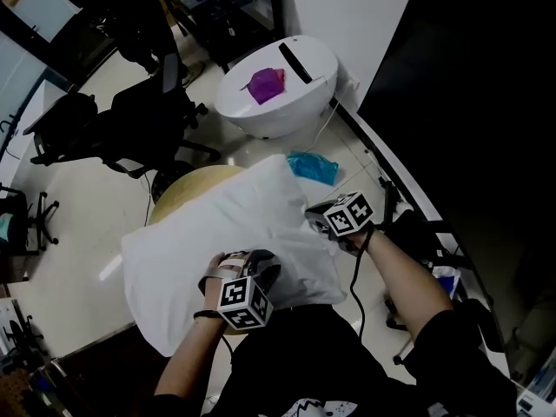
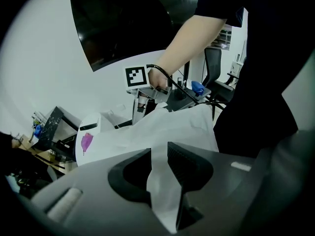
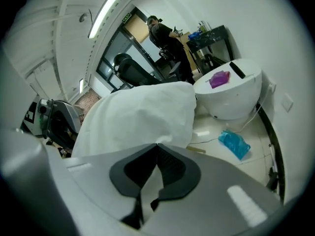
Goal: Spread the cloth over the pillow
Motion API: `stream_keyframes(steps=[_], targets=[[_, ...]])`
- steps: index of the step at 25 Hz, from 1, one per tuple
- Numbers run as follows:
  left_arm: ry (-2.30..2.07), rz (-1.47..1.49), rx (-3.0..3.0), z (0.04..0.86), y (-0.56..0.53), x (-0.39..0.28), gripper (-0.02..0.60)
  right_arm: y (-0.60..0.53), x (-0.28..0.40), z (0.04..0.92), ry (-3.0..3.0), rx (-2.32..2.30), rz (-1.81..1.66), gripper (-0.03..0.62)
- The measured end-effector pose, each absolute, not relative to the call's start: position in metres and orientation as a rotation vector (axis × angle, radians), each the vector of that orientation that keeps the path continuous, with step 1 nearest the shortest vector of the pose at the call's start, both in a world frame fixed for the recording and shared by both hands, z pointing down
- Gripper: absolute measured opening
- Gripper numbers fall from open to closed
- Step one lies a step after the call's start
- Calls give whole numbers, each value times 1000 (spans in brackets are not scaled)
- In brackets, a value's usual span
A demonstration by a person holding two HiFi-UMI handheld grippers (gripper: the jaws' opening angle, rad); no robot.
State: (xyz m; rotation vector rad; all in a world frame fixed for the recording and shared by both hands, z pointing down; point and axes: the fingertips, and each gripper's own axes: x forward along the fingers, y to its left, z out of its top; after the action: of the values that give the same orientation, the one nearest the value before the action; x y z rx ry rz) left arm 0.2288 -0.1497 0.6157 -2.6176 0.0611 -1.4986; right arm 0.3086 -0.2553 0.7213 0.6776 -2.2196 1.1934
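Note:
A white cloth lies puffed over the pillow, which is hidden beneath it, on a round wooden table. My left gripper is at the cloth's near edge, shut on a fold of it. In the left gripper view that fold runs down between the left gripper's dark pads. My right gripper is at the cloth's right corner. In the right gripper view the right gripper's tips meet, and a strip of cloth sits pinched between the pads below them.
A white rounded bin with a purple thing on top stands beyond the table. A blue bag lies on the floor. Black office chairs stand at the left. A person stands far off by a desk.

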Motion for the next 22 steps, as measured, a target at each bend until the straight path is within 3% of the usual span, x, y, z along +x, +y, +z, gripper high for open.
stream_keyframes(steps=[12,22], targets=[[33,-1537,-2628,629,-146,236,94,-292,356,702,-2222,866,987,9],[42,-1554,-2635,635,-147,234,94,-301,343,723,-2188,812,959,15]])
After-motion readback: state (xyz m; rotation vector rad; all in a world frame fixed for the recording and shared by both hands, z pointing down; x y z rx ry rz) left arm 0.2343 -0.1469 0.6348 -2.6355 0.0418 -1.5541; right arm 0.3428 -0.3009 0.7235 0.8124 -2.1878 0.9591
